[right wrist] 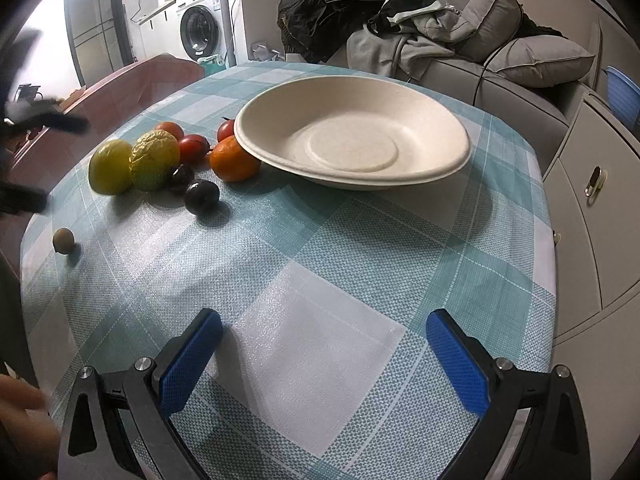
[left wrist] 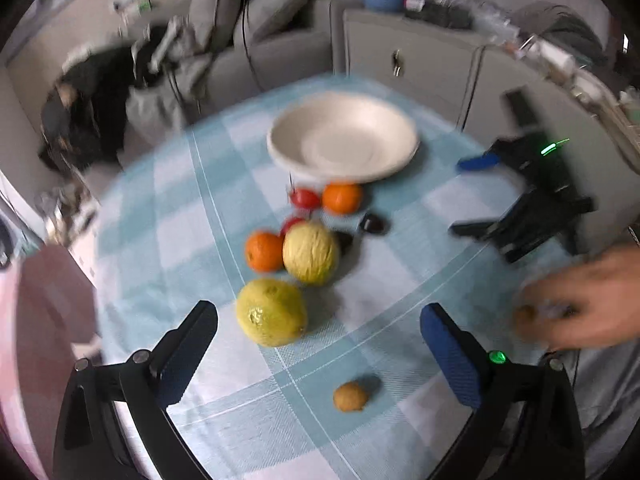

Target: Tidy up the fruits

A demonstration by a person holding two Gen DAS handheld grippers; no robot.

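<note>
While fruits [right wrist: 154, 160] cluster, bowl [right wrist: 352, 168] near edge.

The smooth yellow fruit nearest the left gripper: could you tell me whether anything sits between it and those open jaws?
Nothing visible does. The smooth yellow fruit lies just ahead of the left gripper, with only bare tablecloth between them.

The right gripper [right wrist: 324, 354] hung wide apart over the checked tablecloth [right wrist: 340, 280], fruits [right wrist: 154, 160] clustered beside the bowl [right wrist: 352, 132]
</note>
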